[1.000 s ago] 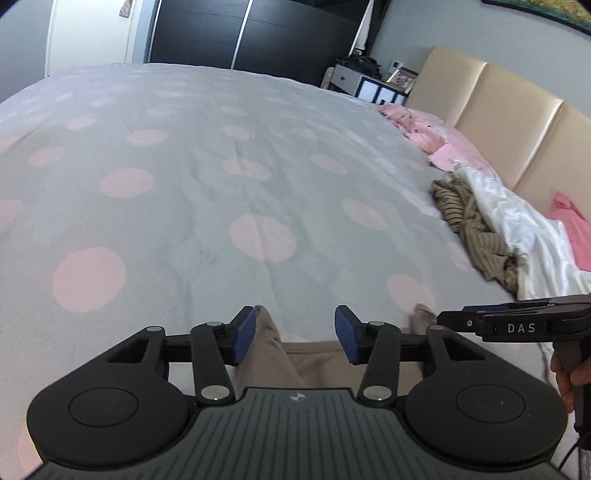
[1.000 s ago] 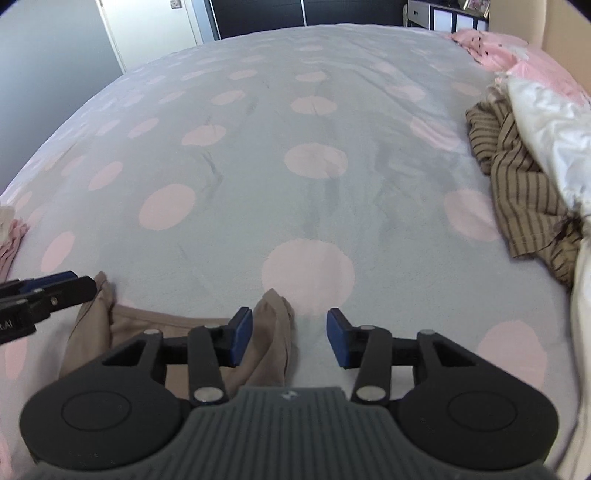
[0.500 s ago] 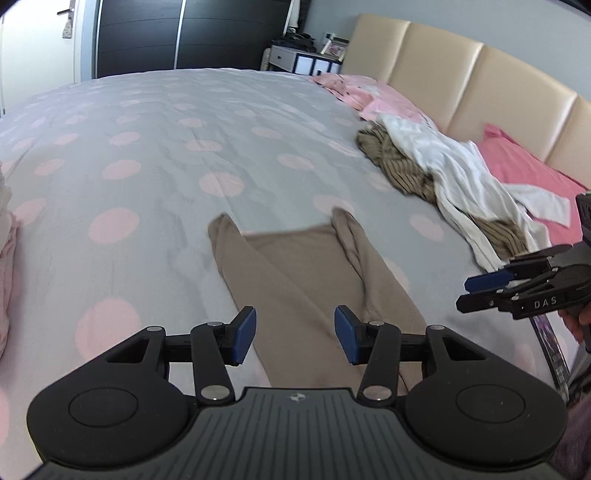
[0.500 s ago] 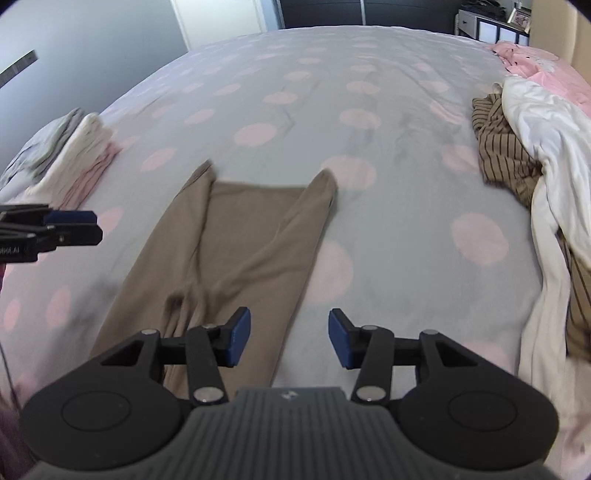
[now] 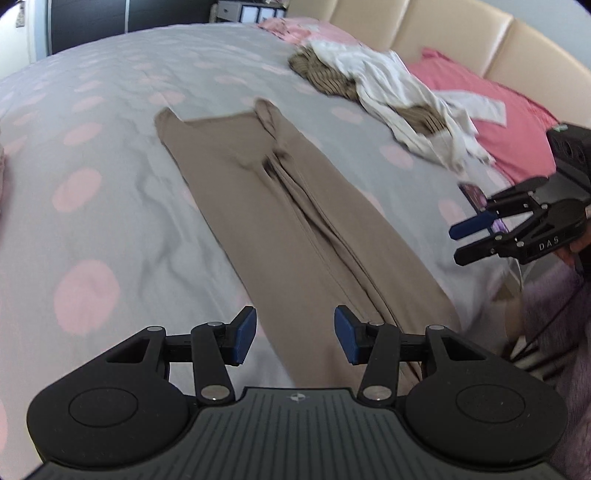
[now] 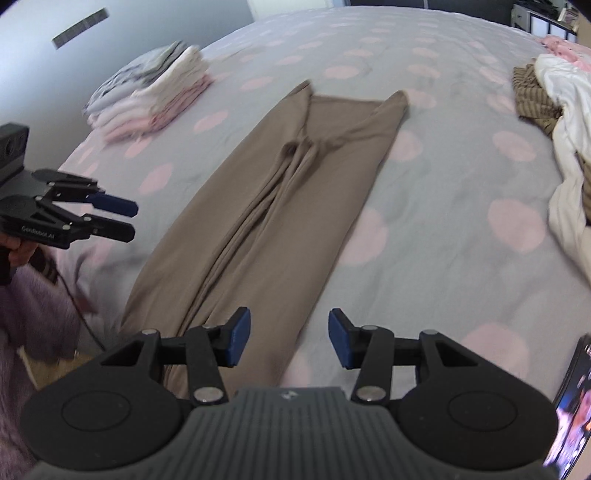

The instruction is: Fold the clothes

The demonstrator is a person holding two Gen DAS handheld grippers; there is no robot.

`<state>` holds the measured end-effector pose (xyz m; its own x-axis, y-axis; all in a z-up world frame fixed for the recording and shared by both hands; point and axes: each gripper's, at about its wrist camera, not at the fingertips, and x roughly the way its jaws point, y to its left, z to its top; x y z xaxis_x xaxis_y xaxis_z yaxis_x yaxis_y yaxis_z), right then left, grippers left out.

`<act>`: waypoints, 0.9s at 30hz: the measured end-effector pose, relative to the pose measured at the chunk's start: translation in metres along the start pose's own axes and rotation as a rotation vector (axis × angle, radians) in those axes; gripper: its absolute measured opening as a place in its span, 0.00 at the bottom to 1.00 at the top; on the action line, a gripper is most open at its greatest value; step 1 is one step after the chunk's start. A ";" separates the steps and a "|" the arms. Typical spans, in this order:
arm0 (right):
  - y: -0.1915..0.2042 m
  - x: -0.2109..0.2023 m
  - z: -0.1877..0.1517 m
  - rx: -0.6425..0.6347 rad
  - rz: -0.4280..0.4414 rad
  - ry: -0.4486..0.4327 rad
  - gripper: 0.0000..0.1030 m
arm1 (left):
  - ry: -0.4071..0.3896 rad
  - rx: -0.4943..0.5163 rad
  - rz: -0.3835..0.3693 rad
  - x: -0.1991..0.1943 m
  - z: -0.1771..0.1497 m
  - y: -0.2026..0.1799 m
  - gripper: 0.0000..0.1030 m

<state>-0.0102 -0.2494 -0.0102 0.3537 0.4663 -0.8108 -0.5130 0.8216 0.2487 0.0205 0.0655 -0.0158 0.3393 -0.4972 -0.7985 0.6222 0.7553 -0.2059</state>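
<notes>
Tan trousers (image 5: pixel 295 206) lie stretched out flat on the grey bed cover with pink dots (image 5: pixel 85 206), waistband at the far end, legs running toward me; they also show in the right wrist view (image 6: pixel 280 192). My left gripper (image 5: pixel 293 334) is open and empty, above the leg ends near the bed's front edge. My right gripper (image 6: pixel 284 338) is open and empty, above the same end. Each gripper shows in the other's view, the right one (image 5: pixel 476 240) and the left one (image 6: pixel 110 218), both open, apart from the cloth.
A stack of folded clothes (image 6: pixel 155 96) sits at the left of the bed. A pile of unfolded clothes, white (image 5: pixel 399 92) and brown-striped (image 5: pixel 325 74), lies at the right by pink pillows (image 5: pixel 491 107) and the beige headboard (image 5: pixel 443 33). A phone (image 6: pixel 572 398) lies near the right front edge.
Both grippers have let go of the trousers' waistband and drawn back toward the near edge of the bed. The trousers now lie fully stretched out in view.
</notes>
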 end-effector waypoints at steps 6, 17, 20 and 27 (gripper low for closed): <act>0.028 0.006 -0.038 -0.072 0.043 0.099 0.49 | 0.071 0.050 -0.036 -0.005 -0.033 -0.028 0.43; 0.031 0.045 -0.081 -0.116 0.063 0.291 0.46 | 0.306 0.097 -0.105 0.034 -0.076 -0.039 0.41; 0.018 0.054 -0.082 -0.061 0.061 0.303 0.46 | 0.334 0.080 -0.111 0.045 -0.081 -0.034 0.38; -0.012 0.071 -0.079 0.115 0.130 0.295 0.41 | 0.328 0.016 -0.176 0.063 -0.084 -0.020 0.28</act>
<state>-0.0412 -0.2521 -0.1127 0.0411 0.4682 -0.8826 -0.4416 0.8009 0.4043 -0.0294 0.0548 -0.1099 -0.0164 -0.4535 -0.8911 0.6626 0.6625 -0.3493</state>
